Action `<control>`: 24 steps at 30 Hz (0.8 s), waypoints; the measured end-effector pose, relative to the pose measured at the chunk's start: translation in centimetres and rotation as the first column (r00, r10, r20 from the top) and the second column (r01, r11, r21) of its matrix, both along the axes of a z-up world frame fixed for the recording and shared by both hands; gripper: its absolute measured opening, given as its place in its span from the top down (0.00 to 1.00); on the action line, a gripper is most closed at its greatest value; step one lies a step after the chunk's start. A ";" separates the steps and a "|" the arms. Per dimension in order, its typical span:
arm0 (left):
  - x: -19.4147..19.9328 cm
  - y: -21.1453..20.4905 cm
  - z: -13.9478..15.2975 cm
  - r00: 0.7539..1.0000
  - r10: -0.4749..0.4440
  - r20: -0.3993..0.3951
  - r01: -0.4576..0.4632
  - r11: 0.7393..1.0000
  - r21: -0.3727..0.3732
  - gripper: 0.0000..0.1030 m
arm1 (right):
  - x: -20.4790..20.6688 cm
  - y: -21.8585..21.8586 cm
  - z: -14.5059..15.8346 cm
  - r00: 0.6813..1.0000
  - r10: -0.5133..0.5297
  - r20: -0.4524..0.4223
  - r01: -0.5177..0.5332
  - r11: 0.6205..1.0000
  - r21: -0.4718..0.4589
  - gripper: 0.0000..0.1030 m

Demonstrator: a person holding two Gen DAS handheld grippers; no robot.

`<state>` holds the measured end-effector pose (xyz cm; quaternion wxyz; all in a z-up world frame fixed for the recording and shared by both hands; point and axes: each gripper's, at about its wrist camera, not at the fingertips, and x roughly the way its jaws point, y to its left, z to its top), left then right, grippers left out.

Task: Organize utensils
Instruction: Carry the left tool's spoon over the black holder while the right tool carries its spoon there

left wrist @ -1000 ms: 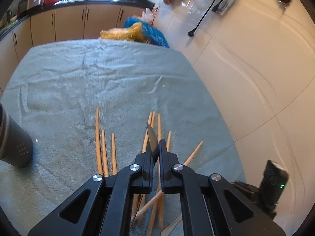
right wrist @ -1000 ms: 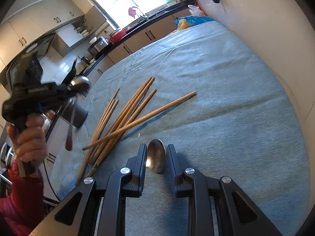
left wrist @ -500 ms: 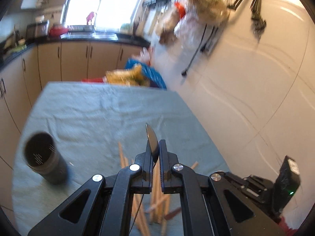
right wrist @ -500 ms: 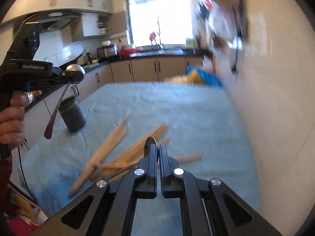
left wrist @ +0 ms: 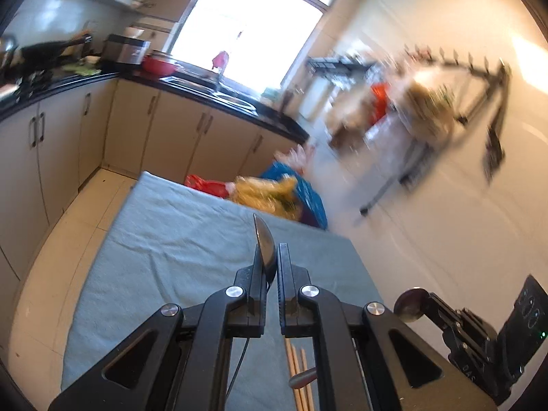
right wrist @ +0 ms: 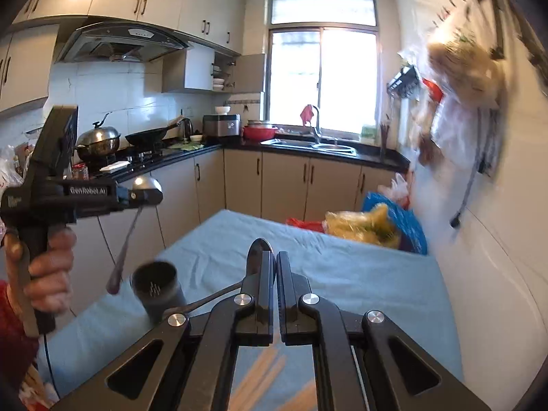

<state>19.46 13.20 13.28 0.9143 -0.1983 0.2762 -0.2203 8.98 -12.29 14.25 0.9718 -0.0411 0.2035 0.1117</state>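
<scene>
I read "GenRobot.AI" on my left gripper (right wrist: 145,194); both sets of jaws (right gripper (right wrist: 274,267) too) pinch spoons (left wrist: 265,245) (right wrist: 258,250).

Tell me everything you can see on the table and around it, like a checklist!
Surface: table under a blue-grey cloth.
Job's things: dark holder cup upright on the cloth; wooden chopsticks lying flat; one spoon in the left tongs, another spoon in the right tongs.
Clutter: yellow and blue plastic bags at the table's far end.
Grippers: left tongs shut on a spoon bowl, handle hanging down; right tongs shut on the other spoon.
Cables: a thin black cord below the left handle.
Surroundings: kitchen counter with sink, wok and pot on the stove, bright window.
</scene>
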 end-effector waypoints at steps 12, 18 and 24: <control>3.6 5.6 -5.6 0.992 0.120 0.029 -0.107 0.957 -0.270 0.95 | 6.0 8.5 -1.1 0.999 0.012 0.049 -0.005 0.991 -0.132 0.98; 3.1 6.9 -7.6 0.991 0.130 -0.009 -0.128 0.955 -0.267 0.96 | 6.1 11.6 -3.0 0.995 0.041 0.086 -0.018 0.966 -0.258 0.98; 2.2 7.1 -8.8 0.991 0.125 -0.040 -0.130 0.966 -0.222 0.96 | 5.8 14.0 -5.3 0.993 0.073 0.094 -0.033 0.928 -0.371 0.98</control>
